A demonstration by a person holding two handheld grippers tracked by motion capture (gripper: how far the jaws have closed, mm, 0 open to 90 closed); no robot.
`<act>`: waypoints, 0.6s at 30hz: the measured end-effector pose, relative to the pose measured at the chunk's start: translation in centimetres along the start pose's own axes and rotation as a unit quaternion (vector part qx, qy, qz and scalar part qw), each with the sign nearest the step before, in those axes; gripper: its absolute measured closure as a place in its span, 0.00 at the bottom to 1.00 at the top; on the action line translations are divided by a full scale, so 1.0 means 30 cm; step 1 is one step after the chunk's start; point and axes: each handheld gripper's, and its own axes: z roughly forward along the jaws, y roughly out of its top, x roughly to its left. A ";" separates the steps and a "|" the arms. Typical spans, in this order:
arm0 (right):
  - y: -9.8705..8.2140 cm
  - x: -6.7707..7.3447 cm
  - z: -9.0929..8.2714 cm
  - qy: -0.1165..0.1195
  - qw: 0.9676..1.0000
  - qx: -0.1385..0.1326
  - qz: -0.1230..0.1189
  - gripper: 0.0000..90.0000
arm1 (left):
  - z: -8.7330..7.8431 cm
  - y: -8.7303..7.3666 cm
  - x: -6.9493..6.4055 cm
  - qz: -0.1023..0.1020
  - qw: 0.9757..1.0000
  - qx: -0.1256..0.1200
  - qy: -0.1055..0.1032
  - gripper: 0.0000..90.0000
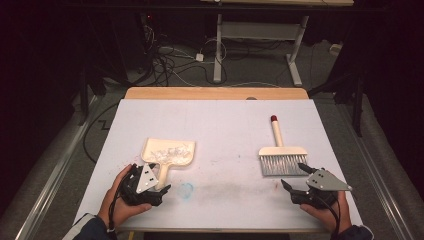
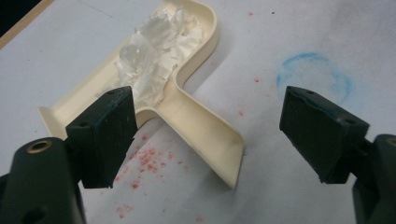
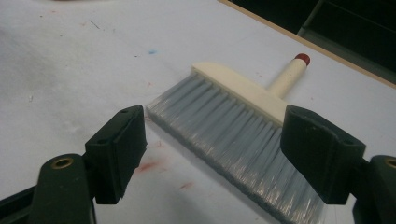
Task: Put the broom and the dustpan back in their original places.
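A cream dustpan (image 1: pixel 168 152) holding white crumpled scraps (image 2: pixel 154 51) lies at the left of the white table. Its handle (image 2: pixel 205 133) points toward my left gripper (image 1: pixel 150 186), which stands open just in front of it; the handle end lies between the jaws, untouched. A small brush (image 1: pixel 280 152) with grey bristles (image 3: pixel 233 135), cream head and red-tipped handle (image 3: pixel 301 59) lies at the right. My right gripper (image 1: pixel 295 175) is open right at the bristle edge, holding nothing.
A blue ring mark (image 1: pixel 186 190) and red specks (image 2: pixel 149 161) stain the table surface (image 1: pixel 225 125) near the dustpan. A wooden strip (image 1: pixel 215 93) runs along the far edge. Beyond it, a desk frame and cables (image 1: pixel 170 60) stand on the floor.
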 end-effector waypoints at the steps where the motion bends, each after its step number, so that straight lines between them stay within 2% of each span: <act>1: 0.000 0.000 -0.001 0.002 1.000 -0.002 0.001 0.26 | 0.001 0.000 -0.001 0.001 1.000 0.001 -0.001 0.20; 18: 0.004 0.002 -0.001 0.003 1.000 -0.003 -0.003 0.26 | 0.012 0.000 -0.006 0.002 1.000 0.005 -0.007 0.20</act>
